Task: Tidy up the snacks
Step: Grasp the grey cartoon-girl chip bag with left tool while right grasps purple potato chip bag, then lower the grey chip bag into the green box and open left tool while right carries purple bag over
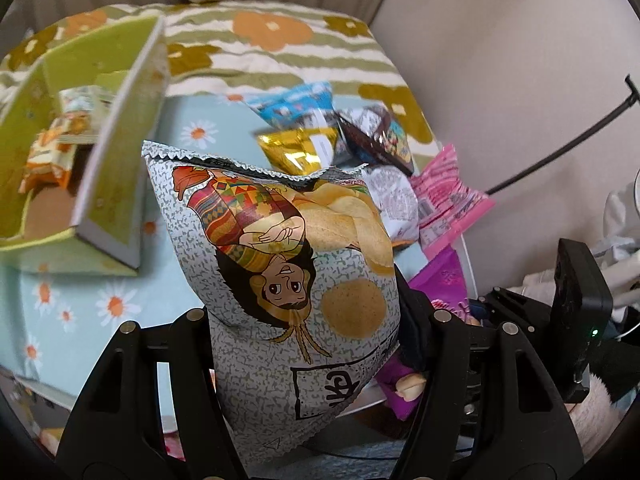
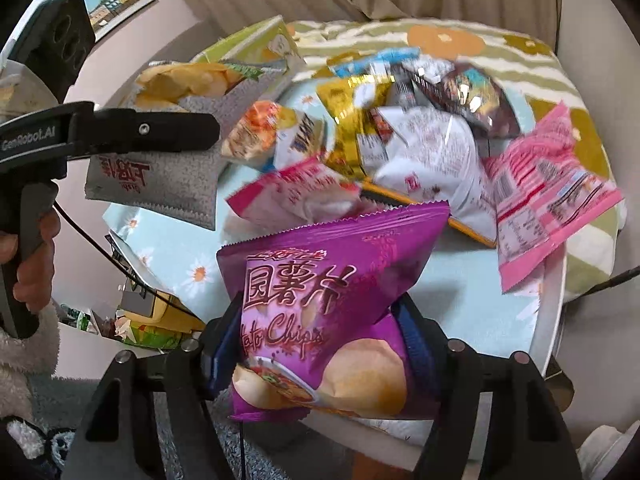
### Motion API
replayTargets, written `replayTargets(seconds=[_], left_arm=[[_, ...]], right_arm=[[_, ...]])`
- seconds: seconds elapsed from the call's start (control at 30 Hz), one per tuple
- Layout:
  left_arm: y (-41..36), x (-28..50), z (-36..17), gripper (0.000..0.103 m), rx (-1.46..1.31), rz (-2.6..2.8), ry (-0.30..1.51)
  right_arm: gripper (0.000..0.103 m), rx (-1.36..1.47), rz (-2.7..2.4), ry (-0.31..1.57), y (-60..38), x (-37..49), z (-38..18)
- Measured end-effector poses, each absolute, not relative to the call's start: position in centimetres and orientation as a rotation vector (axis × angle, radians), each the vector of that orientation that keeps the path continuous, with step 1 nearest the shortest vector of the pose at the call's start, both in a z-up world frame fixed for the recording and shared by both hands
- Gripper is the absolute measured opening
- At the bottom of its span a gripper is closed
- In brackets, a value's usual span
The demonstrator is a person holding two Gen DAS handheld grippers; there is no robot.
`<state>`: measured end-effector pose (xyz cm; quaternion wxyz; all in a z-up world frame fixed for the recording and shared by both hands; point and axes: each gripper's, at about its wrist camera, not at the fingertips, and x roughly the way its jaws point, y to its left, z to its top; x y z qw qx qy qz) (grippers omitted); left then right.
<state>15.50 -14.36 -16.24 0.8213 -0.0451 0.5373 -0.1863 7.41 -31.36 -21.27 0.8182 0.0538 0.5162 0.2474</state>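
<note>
— What's in your claws?

— My left gripper (image 1: pixel 304 320) is clamped on the grey chip bag (image 1: pixel 296 280), just right of the green box (image 1: pixel 116 152). My right gripper (image 2: pixel 320 356) pinches the purple chip bag (image 2: pixel 332 300), further right of that box (image 2: pixel 256 46).

Both wrist cameras look forward and down, close over the shared snack pile (image 1: pixel 360 152) on the table (image 2: pixel 552 320).

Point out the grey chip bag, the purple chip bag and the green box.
grey chip bag (image 1: pixel 304 280): left wrist view, printed front.
purple chip bag (image 2: pixel 320 304): right wrist view, lettered front.
green box (image 1: pixel 116 120): left wrist view, side wall.
</note>
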Motion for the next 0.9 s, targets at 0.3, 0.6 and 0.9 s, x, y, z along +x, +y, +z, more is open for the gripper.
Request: replayTargets(seconds=[0.3,0.6,0.9], left_arm=[[-8.9,14.1,-10.9,0.06,-0.137,-0.302,1.026],[-0.5,16.7,-7.9,0.06,-0.171,-0.242,0.942],[9.3,21.3,-7.8,0.06,-0.184,-0.186,0.925]], right_arm=[[0.063,0.134,0.517,0.965,-31.0,8.4,-15.2],[0.063,0.172,0.499,0.851,-26.1,12.2,-9.1],[0.063,0.227,0.493,0.83,-17.6,18.0,-6.3]])
